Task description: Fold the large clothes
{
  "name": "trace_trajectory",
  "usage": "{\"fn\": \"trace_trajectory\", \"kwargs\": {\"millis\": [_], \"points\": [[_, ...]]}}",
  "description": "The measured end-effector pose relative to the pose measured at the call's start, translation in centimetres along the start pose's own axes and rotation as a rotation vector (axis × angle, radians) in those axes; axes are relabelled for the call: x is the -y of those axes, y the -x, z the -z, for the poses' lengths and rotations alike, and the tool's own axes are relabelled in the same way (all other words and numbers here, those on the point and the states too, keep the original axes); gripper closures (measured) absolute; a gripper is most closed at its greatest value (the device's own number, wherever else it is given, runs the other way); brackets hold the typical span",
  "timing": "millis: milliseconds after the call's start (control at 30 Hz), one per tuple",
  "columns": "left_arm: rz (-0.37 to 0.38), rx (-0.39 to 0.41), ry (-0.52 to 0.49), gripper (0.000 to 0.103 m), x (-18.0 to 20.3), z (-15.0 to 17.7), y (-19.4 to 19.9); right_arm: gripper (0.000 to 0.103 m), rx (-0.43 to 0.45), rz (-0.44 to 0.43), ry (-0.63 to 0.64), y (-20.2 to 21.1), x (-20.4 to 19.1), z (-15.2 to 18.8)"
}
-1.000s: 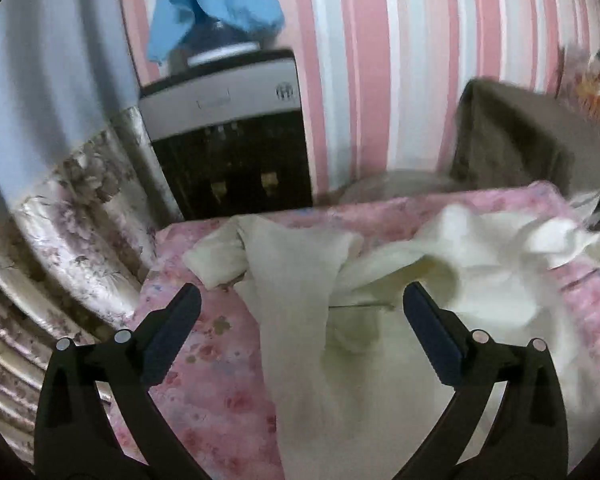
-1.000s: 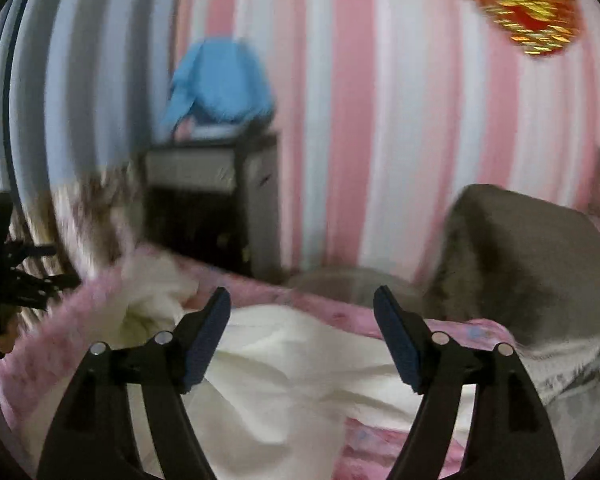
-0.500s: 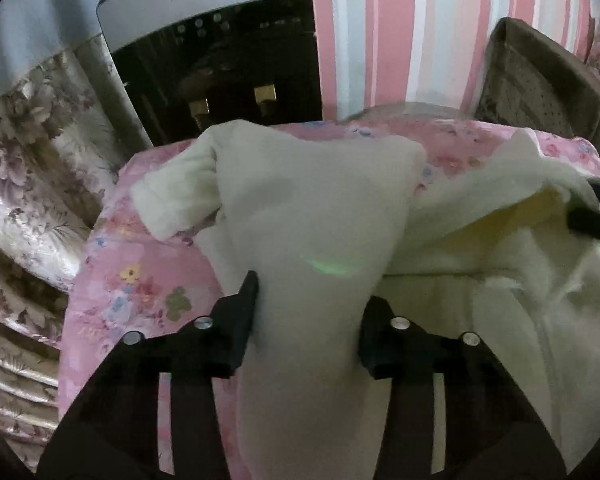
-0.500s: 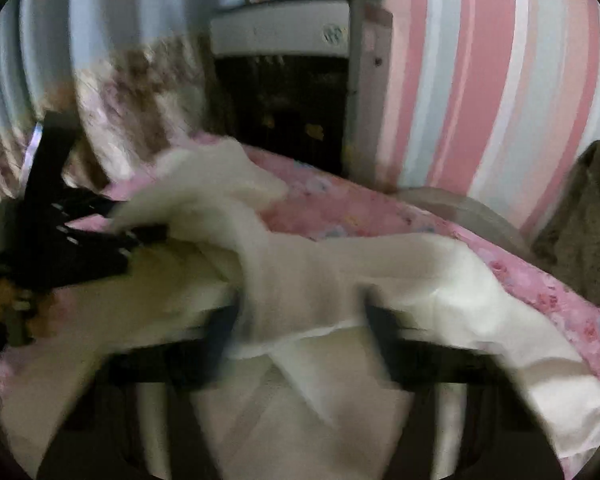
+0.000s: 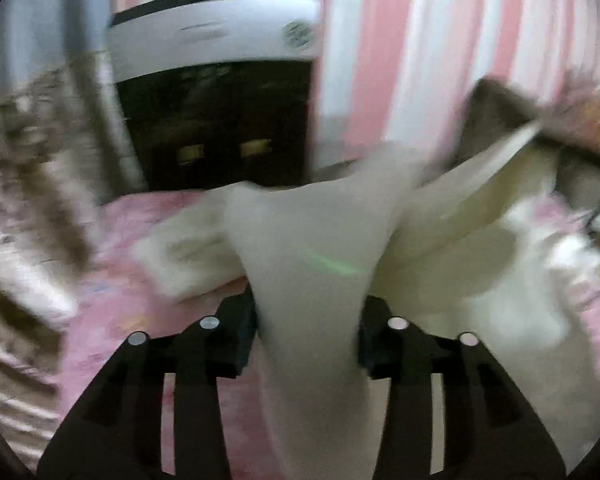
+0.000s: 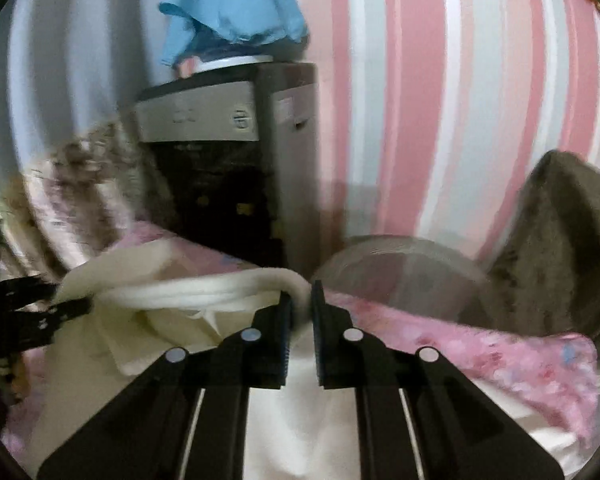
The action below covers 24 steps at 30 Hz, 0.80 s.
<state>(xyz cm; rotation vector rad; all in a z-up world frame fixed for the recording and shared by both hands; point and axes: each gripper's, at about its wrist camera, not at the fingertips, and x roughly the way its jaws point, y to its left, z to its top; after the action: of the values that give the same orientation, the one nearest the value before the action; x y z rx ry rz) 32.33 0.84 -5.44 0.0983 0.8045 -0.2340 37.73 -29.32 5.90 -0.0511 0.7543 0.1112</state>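
A pink flowered sheet (image 6: pixel 500 356) covered the bed, in front of a striped wall (image 6: pixel 440 100) and a water dispenser (image 5: pixel 220 92). A cream garment (image 5: pixel 308 280) lay rumpled across the sheet. The left gripper (image 5: pixel 306 332) was clamped on a thick bunch of it, jaws partly apart. The right gripper (image 6: pixel 300 332) pinched a thin edge, jaws nearly together.

A pink floral bedspread (image 6: pixel 480 354) — seemingly a bed — carries a rumpled cream garment (image 5: pixel 312 264) directly on it.
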Motion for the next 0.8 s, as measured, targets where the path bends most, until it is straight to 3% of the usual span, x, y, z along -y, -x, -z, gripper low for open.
{"fn": "trace_trajectory", "kwargs": {"millis": [67,100,167,233,267,300,333,400,467,533,567,633,800], "points": [[-0.001,-0.052,0.057,0.069,-2.5,1.5,-1.4,0.094,-0.022,0.044,-0.031,-1.1,1.7,0.0],[-0.019,-0.093,0.098,0.077,-4.1,2.3,-2.4,0.094,-0.045,0.089,-0.043,-2.3,2.8,0.1],[-0.032,-0.142,0.169,0.077,-6.5,3.6,-3.9,0.094,-0.112,0.154,-0.081,-4.9,4.6,0.5],[-0.014,-0.177,0.219,0.072,-7.9,4.8,-4.7,0.09,-0.192,0.161,-0.186,-7.9,6.6,1.5],[-0.014,-0.188,0.234,0.067,-8.2,5.6,-4.7,0.072,-0.221,0.158,-0.202,-8.8,7.0,2.1],[-0.033,-0.196,0.228,0.049,-8.2,6.1,-4.7,0.042,-0.279,0.182,-0.194,-9.9,7.1,2.8],[-0.064,-0.192,0.224,0.032,-8.2,6.5,-4.3,0.036,-0.298,0.169,-0.203,-10.1,7.3,3.3],[-0.073,-0.163,0.23,0.021,-8.6,7.3,-3.0,0.037,-0.274,0.048,-0.251,-8.9,7.8,3.8],[-0.055,-0.167,0.229,0.019,-8.7,7.2,-2.0,0.037,-0.217,0.038,-0.255,-6.2,8.2,3.7],[-0.079,-0.159,0.199,0.013,-7.8,6.6,-0.6,0.027,-0.122,0.022,-0.241,-2.3,8.9,3.4],[-0.102,-0.137,0.17,0.011,-7.4,6.1,0.3,0.019,-0.089,0.021,-0.245,-0.6,9.2,3.5],[-0.118,-0.088,0.12,0.004,-6.0,4.8,1.8,0.018,-0.042,0.036,-0.244,3.0,9.8,4.1],[-0.127,-0.018,0.033,0.003,-2.5,0.5,2.8,0.018,-0.019,0.101,-0.215,6.9,11.0,6.7]]}}
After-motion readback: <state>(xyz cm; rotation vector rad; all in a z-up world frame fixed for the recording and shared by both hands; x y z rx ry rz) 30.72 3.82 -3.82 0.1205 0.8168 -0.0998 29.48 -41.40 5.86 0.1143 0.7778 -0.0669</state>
